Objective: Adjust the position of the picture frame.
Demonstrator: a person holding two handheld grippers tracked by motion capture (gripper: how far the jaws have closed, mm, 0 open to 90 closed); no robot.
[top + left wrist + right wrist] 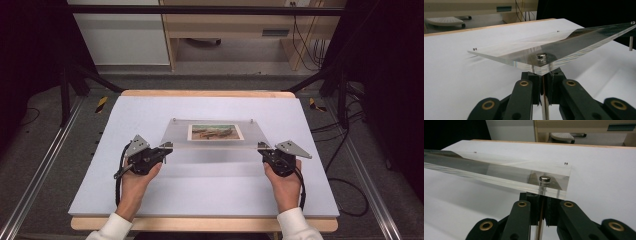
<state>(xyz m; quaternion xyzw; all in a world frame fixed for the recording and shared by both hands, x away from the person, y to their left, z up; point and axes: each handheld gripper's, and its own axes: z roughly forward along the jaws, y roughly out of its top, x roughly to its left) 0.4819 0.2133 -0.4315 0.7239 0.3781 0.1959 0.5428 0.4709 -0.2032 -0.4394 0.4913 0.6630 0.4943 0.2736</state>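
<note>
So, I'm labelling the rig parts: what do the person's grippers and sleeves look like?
Both the left gripper and the right gripper are black, with brass-ringed pivots, a grey three-cornered plate on top and a black trailing cable. The sleeves are white.

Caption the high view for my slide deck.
Two hand-held tools, left and right, grip a clear acrylic photo frame by its near corner posts.

Clear acrylic frame panel: flat rectangular transparent sheet, held raised above the desk, near edge lifted, roughly level. Small metal stud at each near corner; far corners carry studs too. Landscape print, brownish with pale border, sits at centre of the panel. In the left gripper view the panel tilts upward to the right.
</note>
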